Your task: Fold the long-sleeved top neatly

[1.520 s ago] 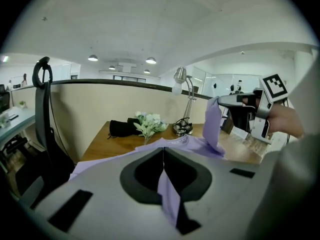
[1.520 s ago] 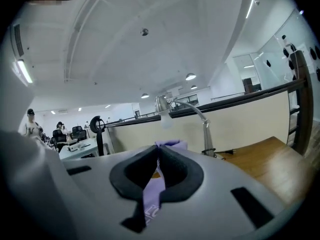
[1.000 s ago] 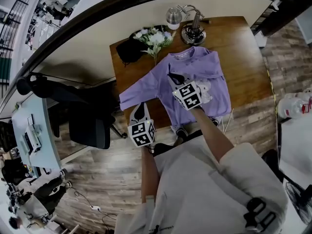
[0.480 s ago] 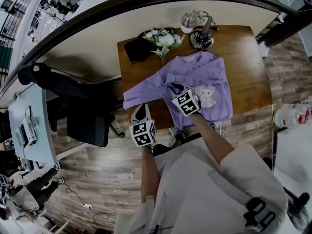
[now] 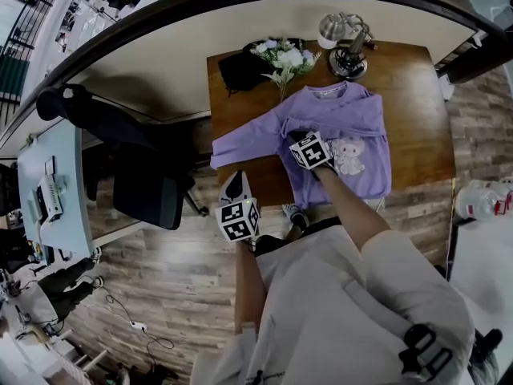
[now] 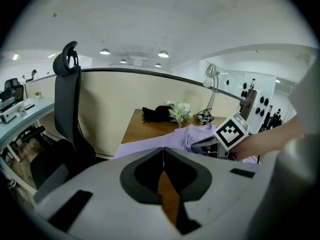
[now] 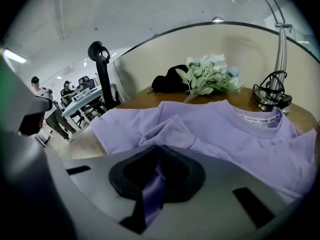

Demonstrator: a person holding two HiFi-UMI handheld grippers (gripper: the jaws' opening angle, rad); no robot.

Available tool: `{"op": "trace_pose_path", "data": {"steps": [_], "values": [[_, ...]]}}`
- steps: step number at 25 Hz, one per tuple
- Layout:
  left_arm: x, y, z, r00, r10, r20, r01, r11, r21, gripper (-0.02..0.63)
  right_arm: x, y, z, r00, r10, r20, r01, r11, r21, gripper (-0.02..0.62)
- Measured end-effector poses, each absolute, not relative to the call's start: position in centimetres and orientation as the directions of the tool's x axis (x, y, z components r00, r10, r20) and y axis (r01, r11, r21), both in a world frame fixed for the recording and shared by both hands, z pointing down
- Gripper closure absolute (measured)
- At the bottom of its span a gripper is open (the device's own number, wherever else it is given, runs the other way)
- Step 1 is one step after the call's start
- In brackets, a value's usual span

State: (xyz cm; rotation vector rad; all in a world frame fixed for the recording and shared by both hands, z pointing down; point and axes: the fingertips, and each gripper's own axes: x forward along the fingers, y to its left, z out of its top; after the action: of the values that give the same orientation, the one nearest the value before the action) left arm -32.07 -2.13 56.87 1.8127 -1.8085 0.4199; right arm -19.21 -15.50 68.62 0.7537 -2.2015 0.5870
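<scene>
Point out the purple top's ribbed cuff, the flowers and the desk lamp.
purple top's ribbed cuff (image 7: 172,133): right gripper view, middle of the ribbing.
flowers (image 7: 212,70): right gripper view, the pale blooms.
desk lamp (image 5: 350,64): head view, its round base.

Your top (image 5: 353,119) is plain lilac, with a pale cartoon print (image 5: 349,156) on the front and a white label (image 7: 257,119) at the neck. Under it you see a brown wood-grain table (image 5: 417,103). The flowers (image 5: 287,57) are white with green leaves, the bundle (image 5: 239,70) beside them black, the chair (image 5: 148,191) black, the floor (image 5: 176,287) grey-brown planks.
</scene>
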Motion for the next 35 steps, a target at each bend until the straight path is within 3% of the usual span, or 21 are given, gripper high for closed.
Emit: {"op": "trace_pose_path", "data": {"steps": [5, 11, 19, 25, 28, 29, 32, 35], "values": [[-32.4, -1.8, 57.3, 0.043, -0.817, 0.574, -0.985, 0.062, 0.161, 0.583, -19.2, -14.3, 67.4, -0.614, -0.329, 0.717, -0.616, 0.768, -0.175, 0.554], [-32.0, -2.4, 57.3, 0.058, -0.820, 0.569, -0.986, 0.043, 0.162, 0.583, -17.4, -13.5, 64.8, -0.650, -0.404, 0.644, -0.649, 0.735, -0.194, 0.554], [-31.3, -3.3, 56.4, 0.075, -0.832, 0.550, -0.988, 0.011, 0.151, 0.583, -16.0, -17.2, 64.3, -0.661, -0.381, 0.646, -0.597, 0.789, -0.146, 0.492], [-31.2, -2.3, 56.7, 0.073, -0.823, 0.564, -0.990, 0.010, 0.143, 0.583, -18.4, -18.0, 65.4, -0.664, -0.245, 0.706, -0.431, 0.897, -0.095, 0.382], [-31.6, -1.6, 57.3, 0.063, -0.812, 0.580, -0.990, 0.022, 0.139, 0.583, -19.8, -18.3, 66.5, -0.655, -0.139, 0.742, -0.346, 0.929, -0.131, 0.287], [-31.8, -1.4, 57.6, 0.059, -0.810, 0.584, -0.990, 0.027, 0.138, 0.583, -20.0, -18.2, 66.9, -0.651, -0.095, 0.753, -0.325, 0.932, -0.163, 0.291], [-32.4, -1.1, 57.8, 0.043, -0.809, 0.586, -0.989, 0.047, 0.138, 0.583, -20.0, -18.3, 66.5, -0.663, -0.046, 0.747, -0.300, 0.931, -0.209, 0.523], [-33.1, -1.0, 57.5, 0.027, -0.816, 0.577, -0.988, 0.067, 0.141, 0.583, -19.2, -19.7, 62.6, -0.725, -0.233, 0.648, -0.404, 0.906, -0.126, 0.557]]}}
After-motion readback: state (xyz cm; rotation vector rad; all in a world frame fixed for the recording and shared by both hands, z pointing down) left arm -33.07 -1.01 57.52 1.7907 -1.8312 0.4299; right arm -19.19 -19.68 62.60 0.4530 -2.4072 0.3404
